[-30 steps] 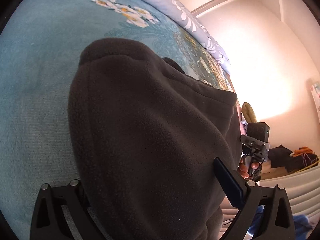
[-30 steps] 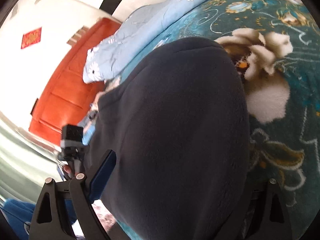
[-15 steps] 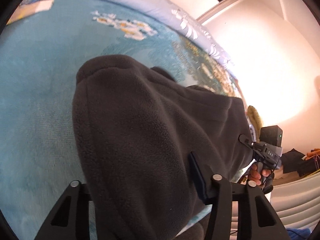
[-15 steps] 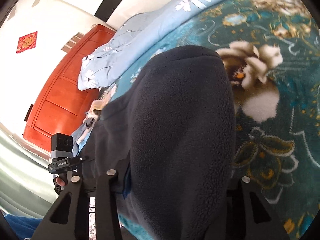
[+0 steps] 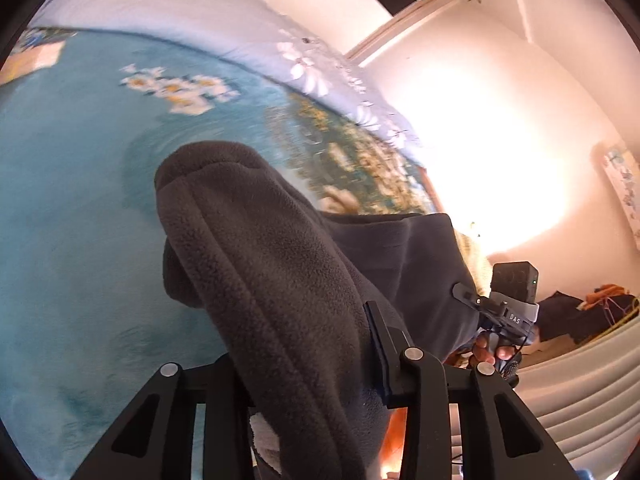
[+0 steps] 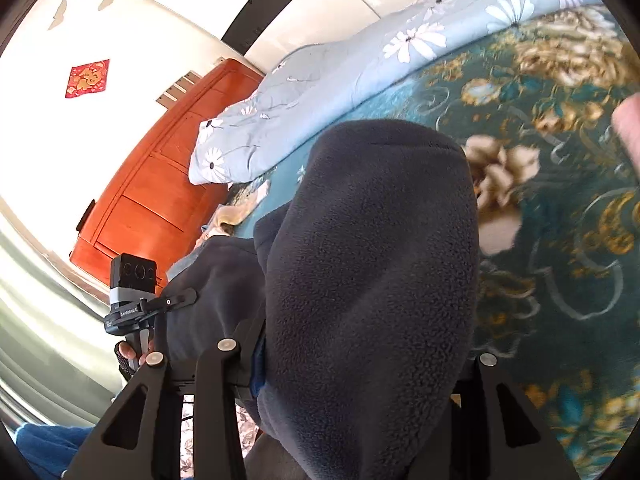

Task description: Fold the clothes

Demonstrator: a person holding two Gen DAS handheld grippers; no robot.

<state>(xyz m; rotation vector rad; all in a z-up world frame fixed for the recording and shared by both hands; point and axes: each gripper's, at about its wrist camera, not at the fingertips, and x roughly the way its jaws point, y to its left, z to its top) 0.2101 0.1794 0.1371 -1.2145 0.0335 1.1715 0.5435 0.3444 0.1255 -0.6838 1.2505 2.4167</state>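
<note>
Because this dark fleece (image 5: 280, 272) is thick, soft and floppy, we judge its folded edge the best hold. It drapes between both claws above the flowery blanket (image 6: 560, 240); left claw (image 5: 308, 364) and right claw (image 6: 352, 364) each pinch a bunch.

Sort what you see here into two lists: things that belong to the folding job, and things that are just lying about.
In the job: dark fleece garment, left gripper, right gripper, floral blanket.
Lying about: blue quilt, orange cabinet, red wall decoration.
</note>
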